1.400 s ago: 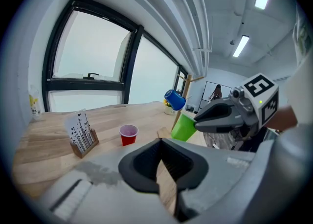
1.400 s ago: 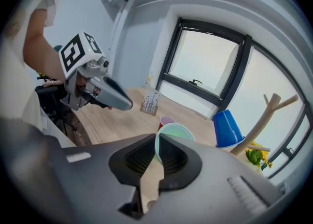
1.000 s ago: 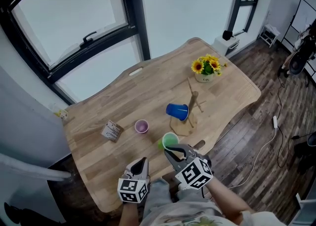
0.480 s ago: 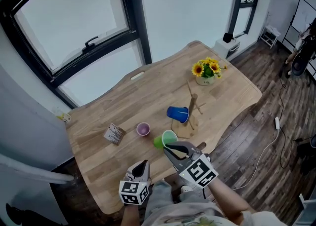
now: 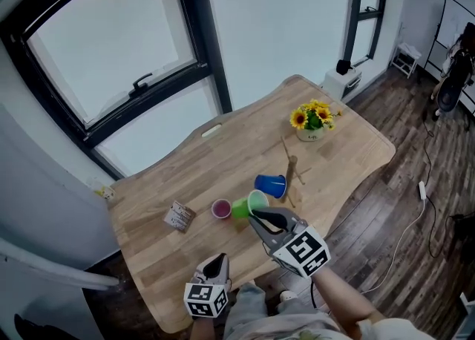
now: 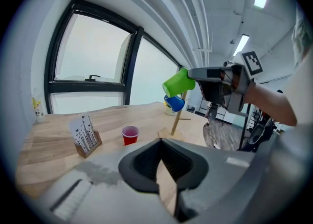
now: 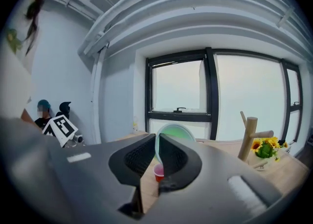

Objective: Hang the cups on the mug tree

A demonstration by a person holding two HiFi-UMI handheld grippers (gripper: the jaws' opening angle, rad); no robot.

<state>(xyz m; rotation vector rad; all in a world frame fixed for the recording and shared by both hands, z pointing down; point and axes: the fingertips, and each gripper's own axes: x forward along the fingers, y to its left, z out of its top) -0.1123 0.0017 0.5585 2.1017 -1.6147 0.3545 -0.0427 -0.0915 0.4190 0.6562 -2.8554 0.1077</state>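
Green cup in right claw — blue cup on mug tree

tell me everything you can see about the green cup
The green cup looks like plain plastic, bright green with a paler rim; no handle shows. It is in the air, clear of the table, tipped on its side with its mouth toward the right gripper, whose jaws are shut on its rim. In the head view it appears between the red cup and the blue cup. Nothing else touches it.
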